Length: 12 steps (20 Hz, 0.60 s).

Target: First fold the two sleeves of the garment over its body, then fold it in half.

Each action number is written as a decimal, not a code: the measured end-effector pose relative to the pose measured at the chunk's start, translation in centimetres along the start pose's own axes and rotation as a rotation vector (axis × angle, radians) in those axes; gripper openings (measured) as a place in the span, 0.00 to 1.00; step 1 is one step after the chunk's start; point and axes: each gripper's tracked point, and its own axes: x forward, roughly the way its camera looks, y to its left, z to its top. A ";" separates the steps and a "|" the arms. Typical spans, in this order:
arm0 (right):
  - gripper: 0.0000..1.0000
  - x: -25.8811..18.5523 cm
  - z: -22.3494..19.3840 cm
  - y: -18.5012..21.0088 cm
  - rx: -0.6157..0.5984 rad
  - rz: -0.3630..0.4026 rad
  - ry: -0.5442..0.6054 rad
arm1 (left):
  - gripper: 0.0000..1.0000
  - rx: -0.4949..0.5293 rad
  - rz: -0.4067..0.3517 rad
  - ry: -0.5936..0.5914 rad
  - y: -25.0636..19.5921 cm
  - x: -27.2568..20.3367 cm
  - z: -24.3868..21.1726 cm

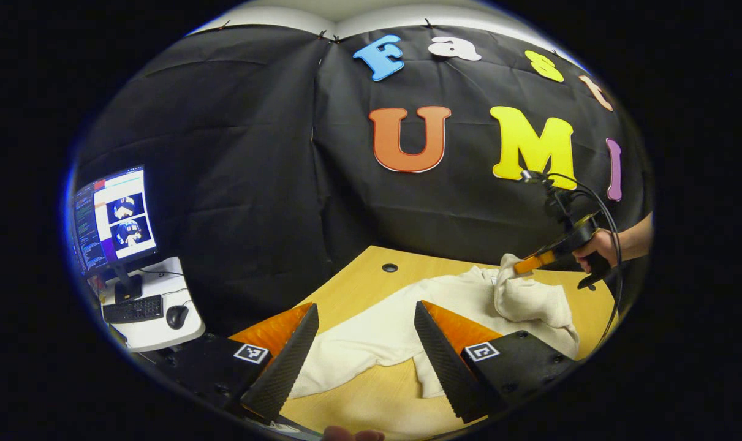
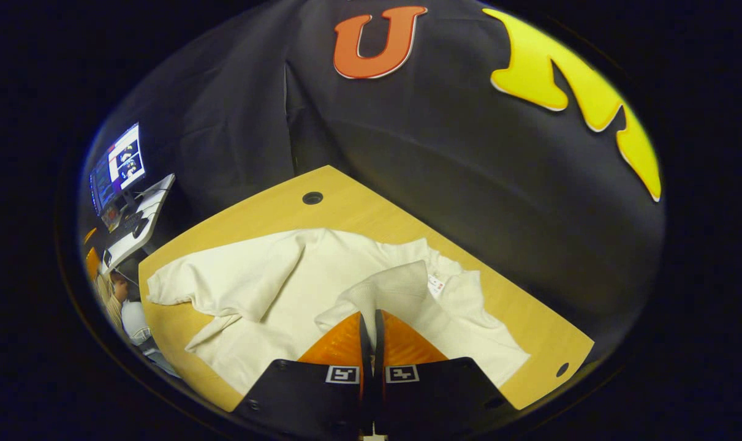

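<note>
Pinching a sleeve (image 2: 389, 288) up off the bench (image 2: 371, 214)
right gripper (image 2: 371, 321) clamped on it; left gripper (image 1: 366, 315) wide apart over the garment (image 1: 377, 331)

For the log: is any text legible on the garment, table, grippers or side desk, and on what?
No text here is legible.
Neck tag on the garment: print too small to read.
Monitor: too blurred to read.
Keyboard: keys too small.
Square markers behind the fingers: coded patterns, not words.
</note>
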 end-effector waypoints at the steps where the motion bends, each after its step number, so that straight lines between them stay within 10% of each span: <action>1: 0.00 1.9 0.1 0.8 -0.017 0.001 0.009 | 1.00 0.001 0.007 0.010 0.5 -0.1 -0.2; 12: 0.08 11.7 1.5 5.6 0.126 0.008 0.034 | 1.00 0.008 0.055 0.059 4.1 0.4 -1.8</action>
